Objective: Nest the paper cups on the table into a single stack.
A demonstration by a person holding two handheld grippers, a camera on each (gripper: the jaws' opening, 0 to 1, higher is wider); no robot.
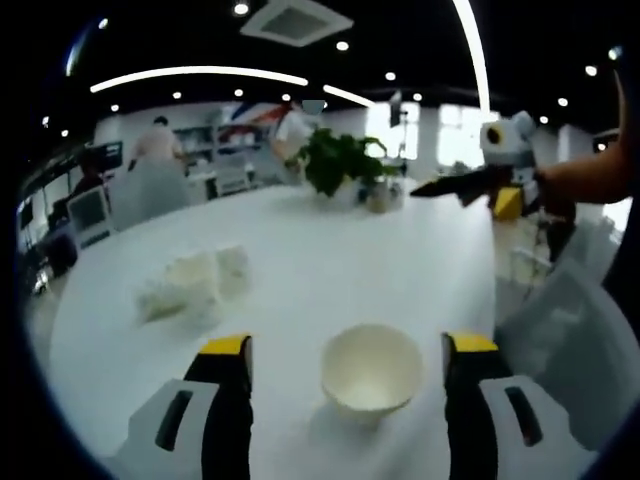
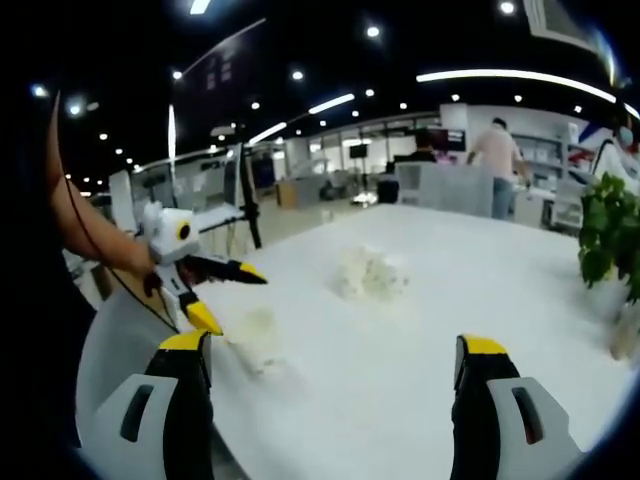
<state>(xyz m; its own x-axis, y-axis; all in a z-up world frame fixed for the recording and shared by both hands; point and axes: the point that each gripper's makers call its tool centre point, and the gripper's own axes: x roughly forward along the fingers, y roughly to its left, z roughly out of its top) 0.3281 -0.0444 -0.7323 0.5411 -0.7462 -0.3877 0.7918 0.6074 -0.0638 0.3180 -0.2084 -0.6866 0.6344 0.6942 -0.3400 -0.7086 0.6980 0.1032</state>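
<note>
- Paper cup [image 1: 371, 366]: upright on white tabletop [image 1: 330, 250], between left tool [image 1: 347, 352] jaws, untouched
- Left tool: jaws wide apart, holding nothing
- Right tool [image 2: 336, 358]: jaws spread, holding nothing
- Crumpled cups [image 1: 192, 283]: further left on tabletop

In the left gripper view a paper cup [image 1: 371, 367] stands on the table [image 1: 330, 250] between the jaws of the left gripper [image 1: 347, 350]. More cups [image 1: 192, 283] lie farther back to the left. A plant [image 1: 338, 160] stands at the table's far edge.
</note>
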